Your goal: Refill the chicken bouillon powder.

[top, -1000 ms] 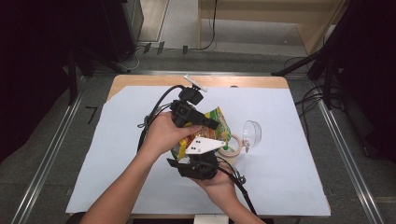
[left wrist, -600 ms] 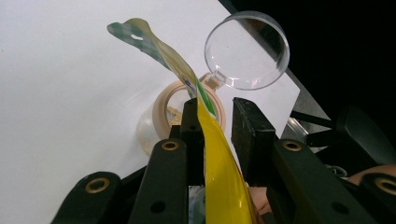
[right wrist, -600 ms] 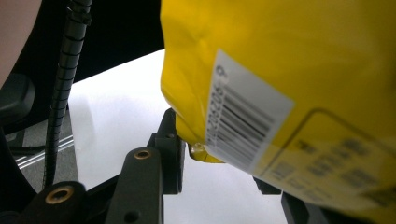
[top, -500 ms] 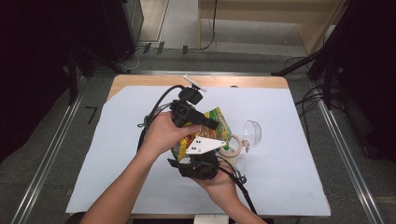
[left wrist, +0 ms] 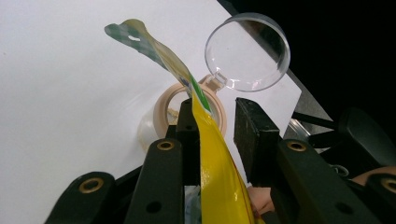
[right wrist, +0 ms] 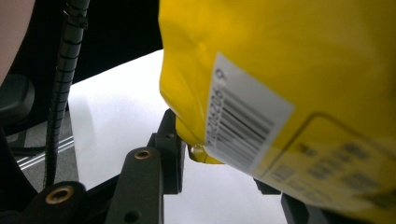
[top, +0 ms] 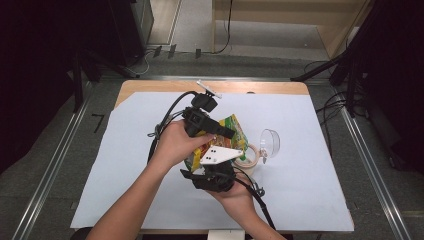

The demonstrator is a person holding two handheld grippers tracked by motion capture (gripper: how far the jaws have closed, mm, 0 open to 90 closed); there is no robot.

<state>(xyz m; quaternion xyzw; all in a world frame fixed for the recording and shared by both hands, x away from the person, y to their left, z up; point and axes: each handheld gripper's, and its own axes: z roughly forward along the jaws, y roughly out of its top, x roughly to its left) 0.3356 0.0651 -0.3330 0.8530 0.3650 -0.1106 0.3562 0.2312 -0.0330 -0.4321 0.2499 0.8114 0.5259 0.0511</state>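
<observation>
- Two tongs meet on one yellow snack bag above the desk.
- Left tongs: jaws have just been easing apart; the bag's edge touches the left jaw, clear of the right one.
- Right tongs clench the bag's lower corner.
- Just beyond the left tongs: a beige tape roll, then a clear lid.

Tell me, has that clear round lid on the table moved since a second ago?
No. The clear lid lies at the same spot on the white sheet, just right of the tan ring.
</observation>
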